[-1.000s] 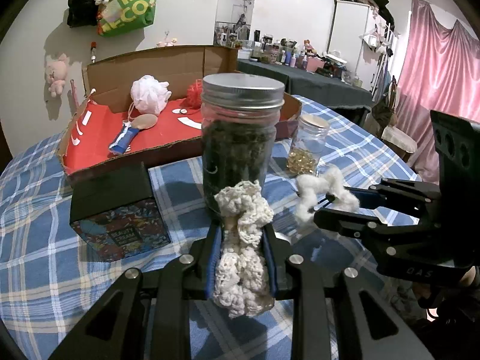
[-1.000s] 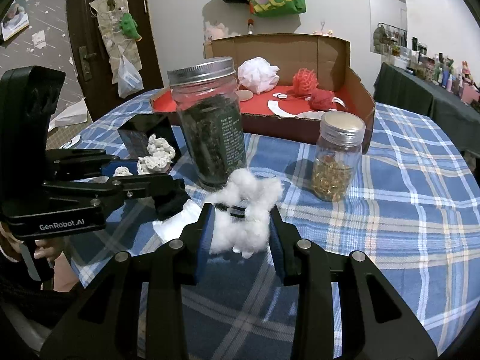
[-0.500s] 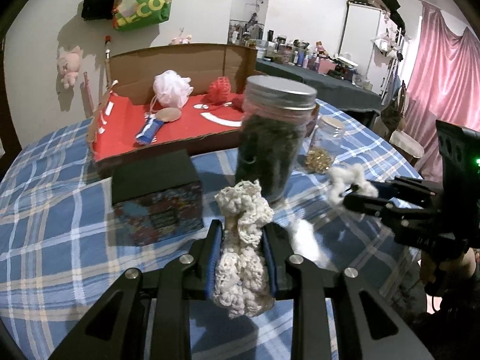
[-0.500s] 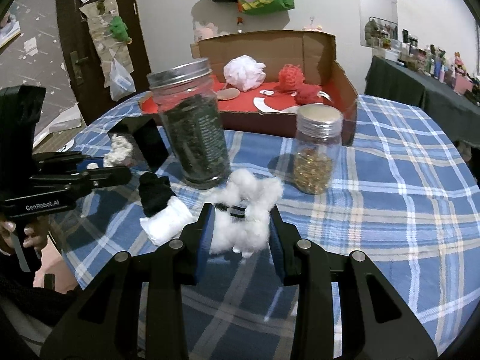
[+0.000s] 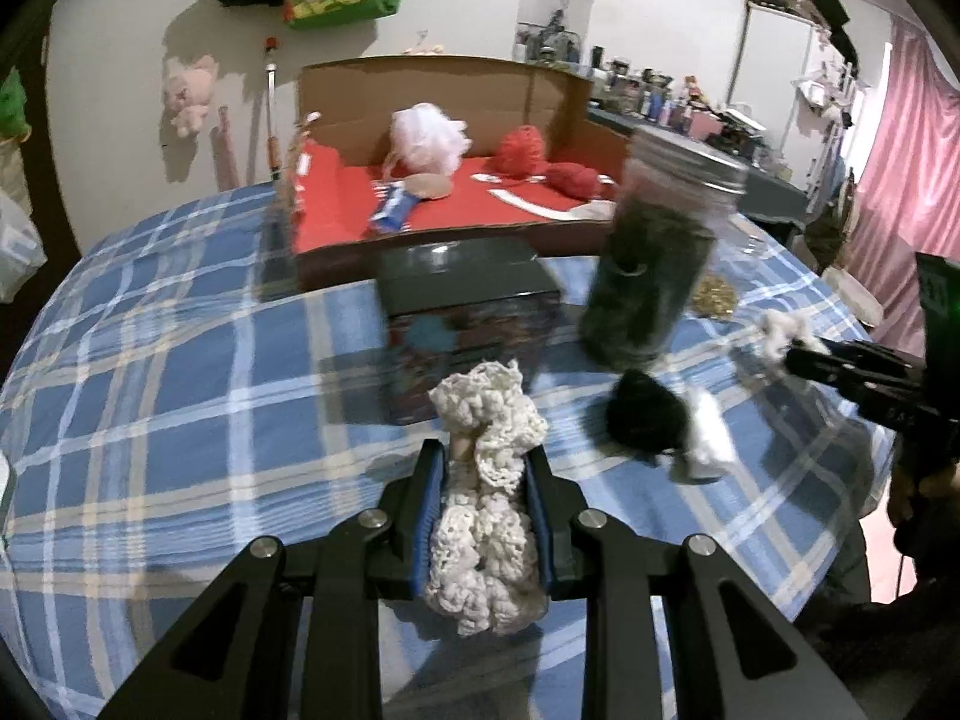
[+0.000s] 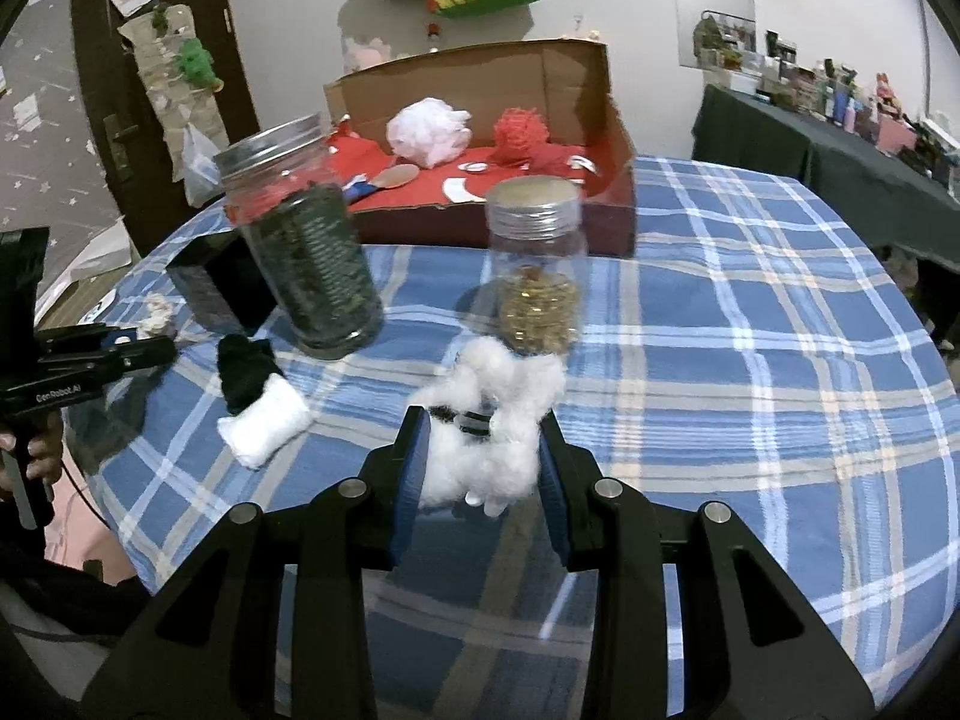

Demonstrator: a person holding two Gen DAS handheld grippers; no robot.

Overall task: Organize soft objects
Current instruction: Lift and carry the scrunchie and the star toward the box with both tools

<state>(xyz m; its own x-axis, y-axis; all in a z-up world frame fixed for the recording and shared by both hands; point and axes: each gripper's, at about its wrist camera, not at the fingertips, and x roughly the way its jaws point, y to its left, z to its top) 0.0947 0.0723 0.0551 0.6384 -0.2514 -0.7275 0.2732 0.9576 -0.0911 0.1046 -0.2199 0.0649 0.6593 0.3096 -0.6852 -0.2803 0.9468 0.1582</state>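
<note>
Both grippers carrying soft items above the checked surface

Left wrist view: the left gripper (image 5: 483,483) is clamped on a cream scrunchie (image 5: 487,504), above the surface's (image 5: 180,360) near edge, with the dark tin (image 5: 468,300) and big jar (image 5: 654,264) ahead; a low sweep towards the box (image 5: 432,138) could knock the jar over.
Right wrist view: the right gripper (image 6: 480,450) grips white fluff (image 6: 492,414) just before the small jar (image 6: 537,264); the loose fluff could shed or snag.
</note>
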